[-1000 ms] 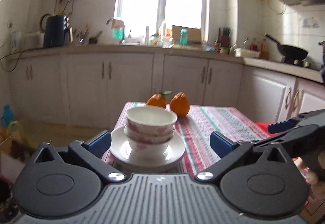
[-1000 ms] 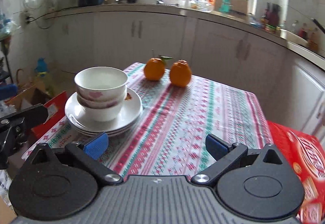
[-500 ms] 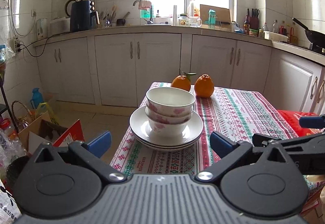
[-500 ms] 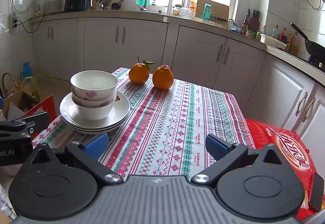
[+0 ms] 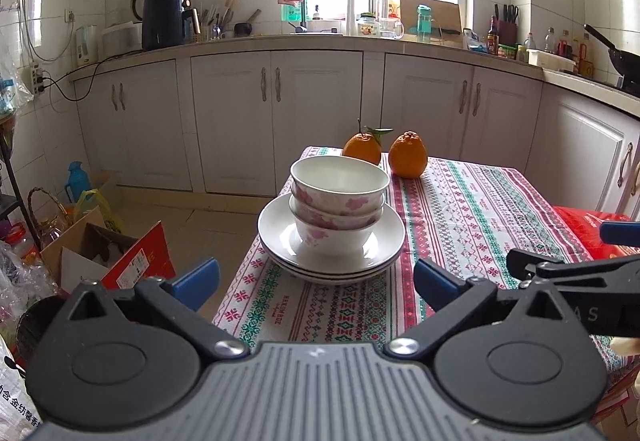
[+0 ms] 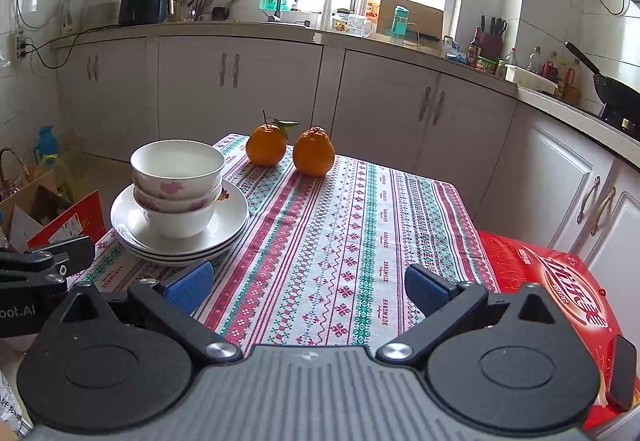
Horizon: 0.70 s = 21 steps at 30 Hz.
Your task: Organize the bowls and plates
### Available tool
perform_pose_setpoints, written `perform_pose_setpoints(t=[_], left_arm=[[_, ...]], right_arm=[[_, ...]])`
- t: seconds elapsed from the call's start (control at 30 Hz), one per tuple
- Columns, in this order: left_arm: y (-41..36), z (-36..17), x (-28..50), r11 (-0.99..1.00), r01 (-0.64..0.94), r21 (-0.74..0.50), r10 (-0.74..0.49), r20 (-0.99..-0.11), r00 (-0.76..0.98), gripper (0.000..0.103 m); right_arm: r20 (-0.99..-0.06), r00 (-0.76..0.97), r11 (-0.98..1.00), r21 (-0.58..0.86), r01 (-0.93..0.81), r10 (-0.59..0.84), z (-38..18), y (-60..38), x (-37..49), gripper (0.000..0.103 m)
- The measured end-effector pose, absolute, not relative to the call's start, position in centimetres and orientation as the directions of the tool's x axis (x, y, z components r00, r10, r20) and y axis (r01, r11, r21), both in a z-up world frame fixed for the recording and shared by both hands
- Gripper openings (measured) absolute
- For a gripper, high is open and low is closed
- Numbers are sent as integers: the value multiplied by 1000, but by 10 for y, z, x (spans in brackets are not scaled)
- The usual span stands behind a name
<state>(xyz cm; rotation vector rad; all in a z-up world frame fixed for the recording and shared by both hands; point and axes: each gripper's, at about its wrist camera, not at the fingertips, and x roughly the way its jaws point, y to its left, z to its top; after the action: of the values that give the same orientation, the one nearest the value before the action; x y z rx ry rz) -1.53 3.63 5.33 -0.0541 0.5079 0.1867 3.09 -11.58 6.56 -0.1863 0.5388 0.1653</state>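
While farther back, bowls (image 5: 339,188) (smaller)

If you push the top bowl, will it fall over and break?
Probably it would slide or rock rather than tip, since the top bowl sits nested in the bowls beneath it. It looks like glazed ceramic, so likely hard, slippery and breakable. The stack stands on plates near the table's edge, so a hard shove could send it off.

My 2 grippers: matt black plastic, blue pads (image 5: 196,277). Bowls (image 5: 339,185) and plates (image 5: 276,237): glossy glazed ceramic, upon the woven cloth tablecloth (image 6: 340,241).
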Motion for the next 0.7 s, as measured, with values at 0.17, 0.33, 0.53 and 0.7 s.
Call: perform_pose_setpoints(t=[0.17,0.33,0.53,0.7], left_arm=[[35,54,-15,980,-197,-4,169,-493,853,102],[34,54,-14,980,-199,-3,172,-494,852,102],[34,54,-14,980,-201,-6,171,-496,851,102],[34,54,-15,979,-203,-11,171,-501,849,102]], right_arm=[[-521,847,970,-136,-204,105,65,-116,30,103],[-518,849,971,-134,-200,103,65,-116,30,103],[-515,851,971,-136,-198,101,66,-117,29,103],[-512,853,971,-138,-195,98,66,-116,28,103]])
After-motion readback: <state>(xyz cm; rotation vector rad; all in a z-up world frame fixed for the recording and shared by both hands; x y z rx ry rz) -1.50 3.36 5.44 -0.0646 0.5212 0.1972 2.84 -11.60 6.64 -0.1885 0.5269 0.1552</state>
